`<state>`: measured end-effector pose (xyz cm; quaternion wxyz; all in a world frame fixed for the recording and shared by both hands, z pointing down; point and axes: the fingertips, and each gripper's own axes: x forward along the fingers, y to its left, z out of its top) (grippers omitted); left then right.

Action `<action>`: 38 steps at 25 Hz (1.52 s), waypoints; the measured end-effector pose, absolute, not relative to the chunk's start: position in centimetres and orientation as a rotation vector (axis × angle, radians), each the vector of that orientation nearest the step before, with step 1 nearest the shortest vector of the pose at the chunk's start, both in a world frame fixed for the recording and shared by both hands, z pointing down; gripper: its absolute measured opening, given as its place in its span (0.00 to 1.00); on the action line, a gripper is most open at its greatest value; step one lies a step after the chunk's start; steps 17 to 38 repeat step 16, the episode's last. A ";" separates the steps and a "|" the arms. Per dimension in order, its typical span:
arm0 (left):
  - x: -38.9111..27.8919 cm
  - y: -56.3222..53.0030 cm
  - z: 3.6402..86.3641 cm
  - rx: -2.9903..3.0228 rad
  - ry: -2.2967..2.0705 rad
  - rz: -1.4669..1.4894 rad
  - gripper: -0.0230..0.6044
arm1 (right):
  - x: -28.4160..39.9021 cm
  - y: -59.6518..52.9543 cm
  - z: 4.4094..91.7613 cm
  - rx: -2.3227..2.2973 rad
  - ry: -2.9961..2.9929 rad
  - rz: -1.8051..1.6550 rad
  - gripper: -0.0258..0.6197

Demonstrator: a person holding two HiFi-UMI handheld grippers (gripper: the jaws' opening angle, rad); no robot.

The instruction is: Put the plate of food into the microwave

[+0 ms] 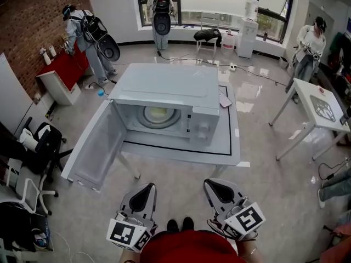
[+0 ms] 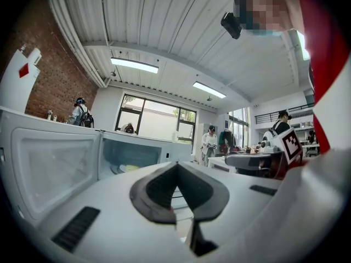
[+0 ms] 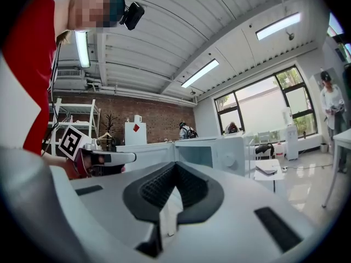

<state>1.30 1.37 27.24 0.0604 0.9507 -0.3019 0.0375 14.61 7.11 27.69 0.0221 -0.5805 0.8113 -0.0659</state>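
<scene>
A white microwave (image 1: pixel 164 86) stands on a white table (image 1: pixel 233 147) with its door (image 1: pixel 96 147) swung wide open to the left. Inside its cavity sits the plate of food (image 1: pixel 159 115), also seen in the left gripper view as a pale plate (image 2: pixel 127 169). My left gripper (image 1: pixel 148 188) and right gripper (image 1: pixel 211 184) hover side by side in front of the table, well short of the microwave. Both are shut with nothing between their jaws. The left gripper (image 2: pixel 176 166) points toward the open cavity; the right gripper (image 3: pixel 175 166) faces the microwave's control side (image 3: pixel 227 155).
Another white table (image 1: pixel 315 106) stands to the right, a black office chair (image 1: pixel 41 144) to the left. A red cabinet (image 1: pixel 66 70) lines the brick wall. Several people stand at the back and right. A water dispenser (image 1: pixel 248 34) is by the window.
</scene>
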 end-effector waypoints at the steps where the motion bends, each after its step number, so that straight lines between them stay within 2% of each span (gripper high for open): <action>1: 1.3 1.3 27.2 2.876 -0.913 0.114 0.05 | 14.6 7.1 27.4 -1.784 2.503 -0.202 0.06; 38: 1.5 1.9 27.1 2.897 -0.895 0.147 0.05 | 14.3 7.4 27.8 -1.785 2.527 -0.255 0.06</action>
